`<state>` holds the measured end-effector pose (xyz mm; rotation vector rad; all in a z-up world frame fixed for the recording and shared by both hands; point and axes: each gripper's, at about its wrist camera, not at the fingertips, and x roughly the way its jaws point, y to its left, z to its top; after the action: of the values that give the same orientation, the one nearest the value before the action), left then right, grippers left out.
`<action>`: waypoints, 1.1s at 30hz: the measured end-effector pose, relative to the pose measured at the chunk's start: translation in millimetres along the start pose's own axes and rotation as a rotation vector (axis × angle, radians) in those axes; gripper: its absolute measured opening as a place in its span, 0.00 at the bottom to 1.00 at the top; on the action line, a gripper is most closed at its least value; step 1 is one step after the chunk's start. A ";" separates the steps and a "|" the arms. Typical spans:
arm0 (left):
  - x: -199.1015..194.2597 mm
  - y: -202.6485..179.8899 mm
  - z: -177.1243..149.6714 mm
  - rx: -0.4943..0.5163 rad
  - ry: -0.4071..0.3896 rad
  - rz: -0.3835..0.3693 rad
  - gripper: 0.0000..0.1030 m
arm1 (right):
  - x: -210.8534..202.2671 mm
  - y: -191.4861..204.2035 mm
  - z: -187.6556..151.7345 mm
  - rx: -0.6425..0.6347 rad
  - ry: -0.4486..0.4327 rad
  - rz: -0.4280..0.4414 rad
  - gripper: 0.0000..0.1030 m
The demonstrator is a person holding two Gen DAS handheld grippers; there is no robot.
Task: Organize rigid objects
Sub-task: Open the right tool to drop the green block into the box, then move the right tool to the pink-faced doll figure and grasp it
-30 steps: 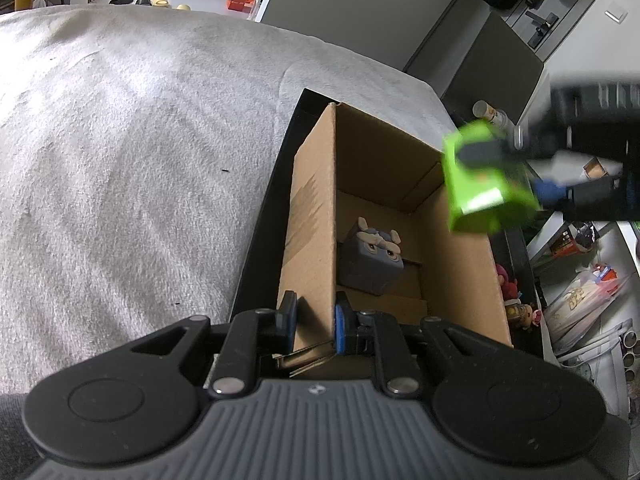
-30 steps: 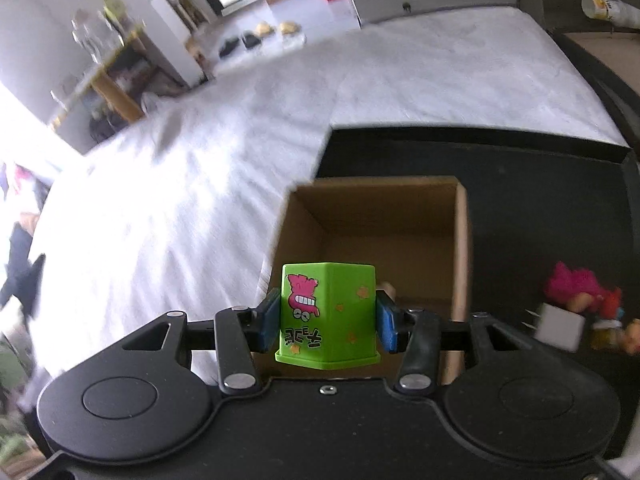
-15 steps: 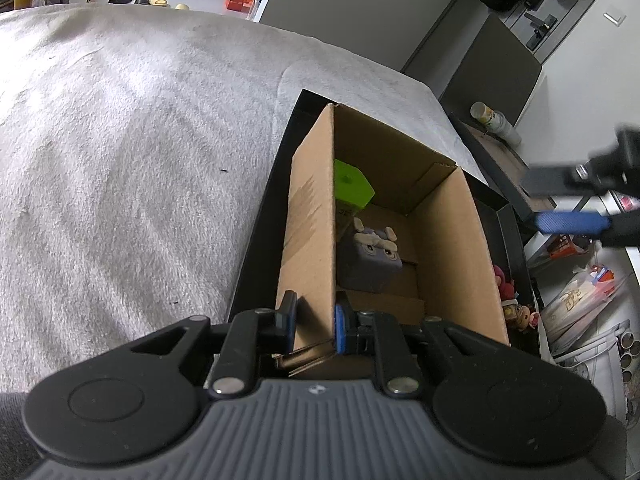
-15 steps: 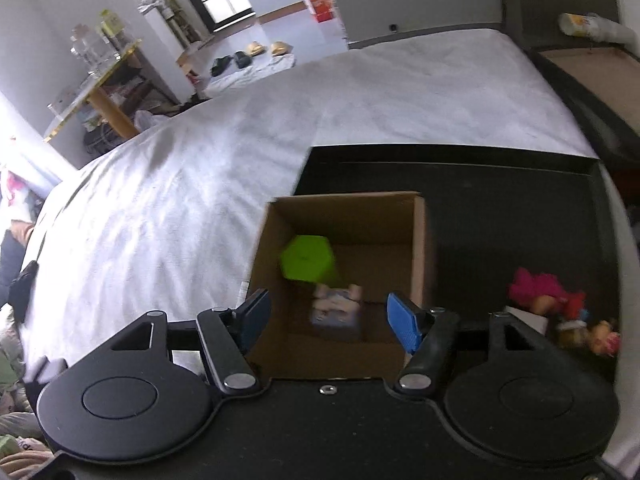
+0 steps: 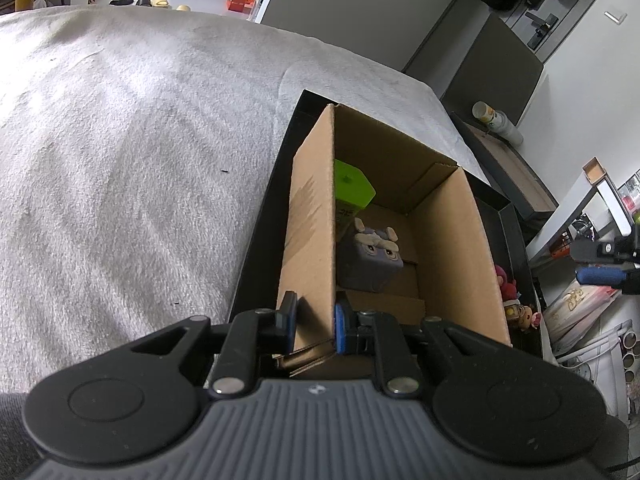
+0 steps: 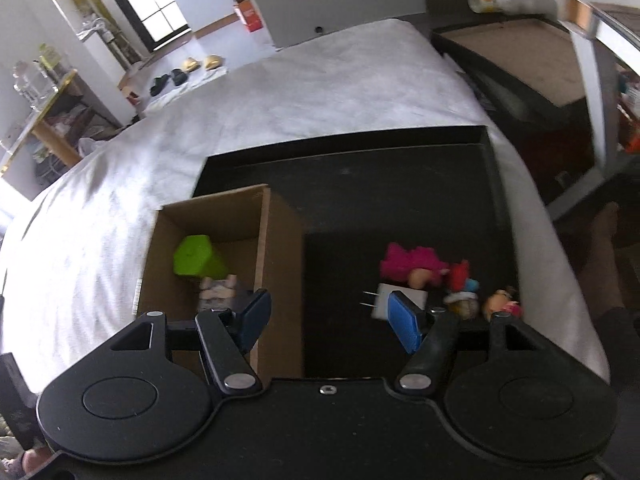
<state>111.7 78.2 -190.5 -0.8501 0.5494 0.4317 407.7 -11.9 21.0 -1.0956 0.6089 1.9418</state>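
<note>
An open cardboard box (image 5: 452, 240) stands on a black tray (image 6: 400, 192). Inside it lie a green box (image 5: 352, 188) and a grey cube toy with ears (image 5: 372, 256); both also show in the right wrist view, the green box (image 6: 196, 256) and the grey toy (image 6: 218, 288). My left gripper (image 5: 314, 322) is shut on the box's near left wall (image 5: 312, 240). My right gripper (image 6: 328, 320) is open and empty, above the tray to the right of the cardboard box (image 6: 280, 240). A white plug (image 6: 396, 300), a pink-haired doll (image 6: 412, 264) and small figures (image 6: 500, 304) lie on the tray.
The tray rests on a grey-white blanket (image 5: 120, 160). A second dark tray with a brown floor (image 6: 520, 60) and a paper cup roll (image 5: 496, 122) sit beyond the bed. Shelves with clutter stand at the right (image 5: 592, 304).
My right gripper opened and let go of the green box, which dropped into the cardboard box. The right gripper then moved right, over the tray's toys. The left gripper stayed put.
</note>
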 end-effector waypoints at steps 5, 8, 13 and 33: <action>0.1 -0.7 -0.1 0.000 -0.005 0.007 0.17 | 6.2 -27.7 -4.4 0.049 0.009 -0.033 0.62; -0.2 -0.5 -0.1 -0.001 -0.007 0.007 0.17 | 10.1 -42.3 -5.9 0.070 0.009 -0.048 0.62; -0.1 -1.0 -0.2 -0.002 -0.010 0.010 0.17 | 19.4 -64.1 -8.3 0.066 0.016 -0.092 0.57; 0.0 -1.1 -0.2 -0.013 -0.023 0.015 0.17 | 60.3 -111.5 -10.2 0.044 0.074 -0.206 0.33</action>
<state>112.2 77.4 -190.0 -0.8534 0.5327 0.4586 487.0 67.8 -38.5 -1.1600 0.5533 1.7108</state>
